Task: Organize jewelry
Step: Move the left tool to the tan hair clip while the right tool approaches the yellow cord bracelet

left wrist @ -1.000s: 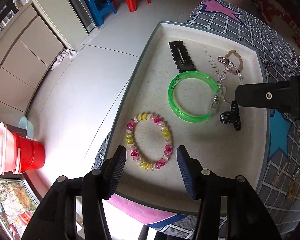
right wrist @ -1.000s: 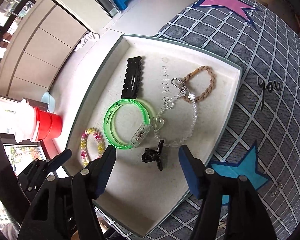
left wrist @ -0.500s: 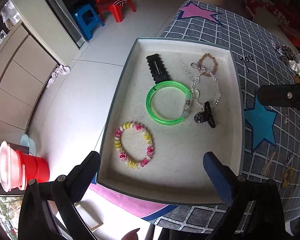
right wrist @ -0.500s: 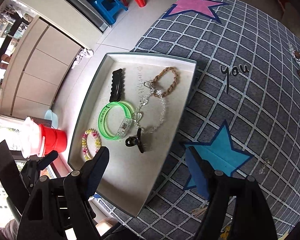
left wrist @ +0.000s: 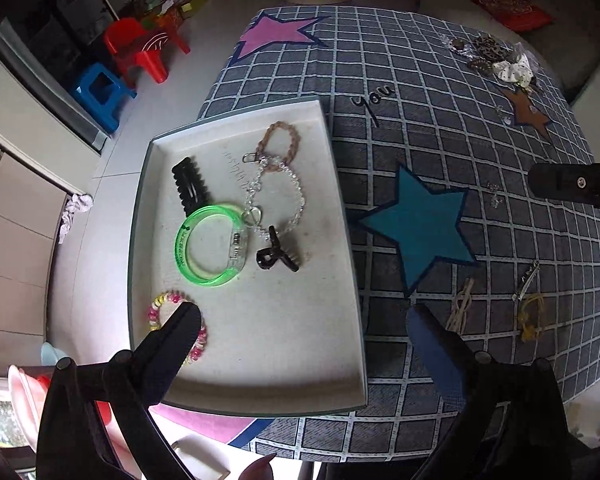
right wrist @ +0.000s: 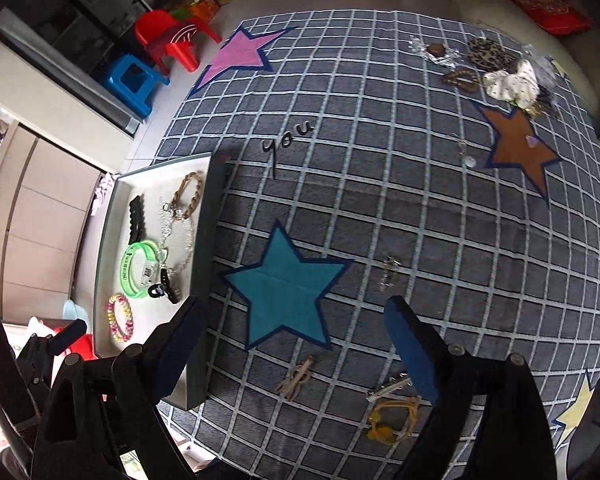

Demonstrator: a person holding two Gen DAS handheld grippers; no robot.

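While the tray (left wrist: 148, 216) has receded, both grippers, left gripper (left wrist: 304, 326) and right gripper (right wrist: 294, 320), have spread wide, empty

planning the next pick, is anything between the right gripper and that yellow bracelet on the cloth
Nothing visible blocks it. The right gripper is open above the tablecloth, and the yellow bracelet lies in the open just below the right finger. Only a silver hair clip lies right beside it.

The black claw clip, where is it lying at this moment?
In the left wrist view the black claw clip lies inside the tray, near its middle, just right of the green bangle and touching the clear bead chain.
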